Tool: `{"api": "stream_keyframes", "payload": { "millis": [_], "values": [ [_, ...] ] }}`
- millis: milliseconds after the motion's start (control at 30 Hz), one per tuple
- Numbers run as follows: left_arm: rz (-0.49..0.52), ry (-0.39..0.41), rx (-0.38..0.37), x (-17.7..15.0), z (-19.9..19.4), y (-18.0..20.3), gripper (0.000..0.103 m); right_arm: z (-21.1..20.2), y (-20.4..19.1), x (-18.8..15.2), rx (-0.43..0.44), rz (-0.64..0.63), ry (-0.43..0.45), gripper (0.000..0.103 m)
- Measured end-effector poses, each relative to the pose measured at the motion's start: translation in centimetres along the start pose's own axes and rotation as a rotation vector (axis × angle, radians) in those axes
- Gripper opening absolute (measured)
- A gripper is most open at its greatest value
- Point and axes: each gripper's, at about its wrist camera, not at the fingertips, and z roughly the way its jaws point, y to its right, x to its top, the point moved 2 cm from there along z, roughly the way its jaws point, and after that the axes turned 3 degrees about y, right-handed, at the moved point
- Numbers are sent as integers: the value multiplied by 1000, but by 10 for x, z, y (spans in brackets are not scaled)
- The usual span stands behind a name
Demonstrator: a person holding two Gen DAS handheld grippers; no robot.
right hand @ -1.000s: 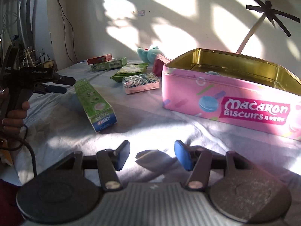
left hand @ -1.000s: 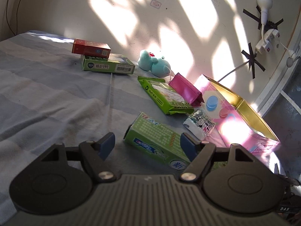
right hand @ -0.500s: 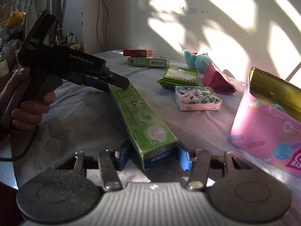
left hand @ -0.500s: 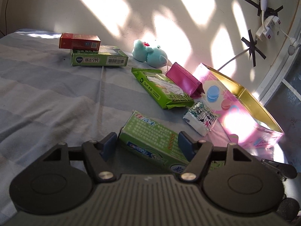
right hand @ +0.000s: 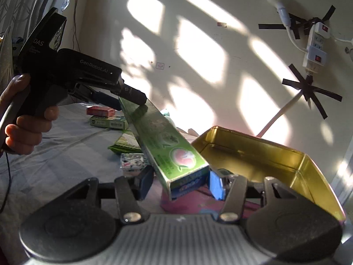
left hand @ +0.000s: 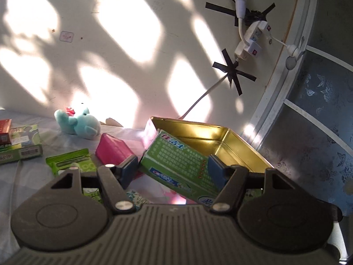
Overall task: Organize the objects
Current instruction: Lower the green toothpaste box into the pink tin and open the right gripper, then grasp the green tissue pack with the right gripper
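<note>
A long green toothpaste box is held in the air between both grippers, tilted, just in front of the open pink biscuit tin with its gold inside. My left gripper is shut on one end of the box. My right gripper is shut on the other end. In the right wrist view the left gripper shows at the box's far end, and the tin lies right behind the box.
On the bed sheet lie a teal plush toy, a magenta pouch, a green wipes pack, a patterned tissue pack and stacked red and green boxes. A taped power strip hangs on the wall.
Both grippers closed on the ends of the toothpaste box and lifted it off the bed towards the tin. One second ago it lay on the sheet and the right gripper was empty.
</note>
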Motion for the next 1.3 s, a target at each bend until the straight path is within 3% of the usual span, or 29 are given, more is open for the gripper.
{"api": "stream_keyframes", "payload": {
  "millis": [200,367,500,600,733,967,1167,1300],
  "values": [
    [-5,-78,-66,7,88,37,71,12,64,-9,-120,65,-59,51],
    [28,-180,-62,0,142,51,63,39,90,-13,-151,31,-122,50],
    [100,-212,-30,-4,160,67,65,71,96,-9,-214,-14,-152,43],
    [115,-208,-39,-4,151,72,65,85,98,-10,-327,-69,-142,45],
    [182,-192,-9,-10,129,77,67,74,100,-11,-288,16,-105,45],
    [206,-140,19,-19,72,75,67,39,85,-3,-279,102,-29,47],
    [222,-120,135,-28,29,49,67,24,59,9,-217,164,9,48],
    [217,-116,258,-36,1,10,67,28,36,17,-151,202,15,48]
  ]
}}
